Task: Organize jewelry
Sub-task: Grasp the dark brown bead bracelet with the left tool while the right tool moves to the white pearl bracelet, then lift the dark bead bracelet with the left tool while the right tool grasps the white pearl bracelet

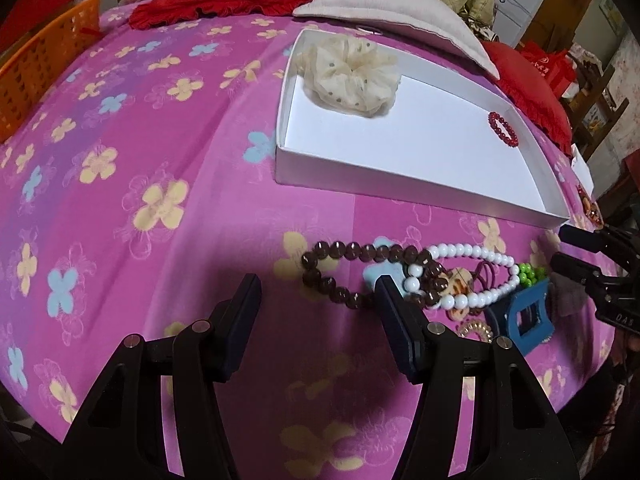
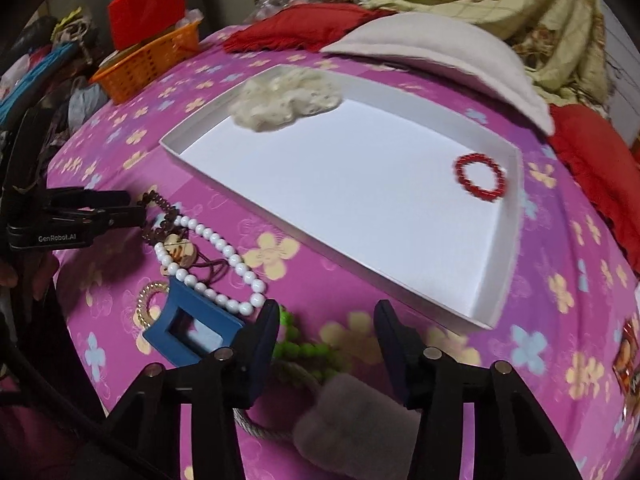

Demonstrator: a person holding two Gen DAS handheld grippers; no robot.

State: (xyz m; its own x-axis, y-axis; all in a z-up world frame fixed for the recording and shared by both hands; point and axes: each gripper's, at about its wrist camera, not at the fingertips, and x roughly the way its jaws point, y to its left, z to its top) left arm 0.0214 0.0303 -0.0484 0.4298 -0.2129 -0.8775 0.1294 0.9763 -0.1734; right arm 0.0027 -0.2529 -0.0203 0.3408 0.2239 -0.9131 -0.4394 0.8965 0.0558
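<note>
Holding only a scrunchie (image 2: pixel 286 98) and red bracelet (image 2: pixel 480 178), the white box (image 2: pixel 502 276) awaits the bead pile (image 1: pixel 424 280) beside it, both left gripper (image 1: pixel 318 292) and right gripper (image 2: pixel 326 320) spread empty.

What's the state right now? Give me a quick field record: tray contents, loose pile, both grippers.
tray: white box on pink floral bedspread
in tray: cream scrunchie, red bead bracelet
loose pile: brown bead bracelet, white bead necklace, green beads, blue clip, gold spiral tie
left gripper: open, empty, beside brown beads
right gripper: open, empty, over green beads
</note>
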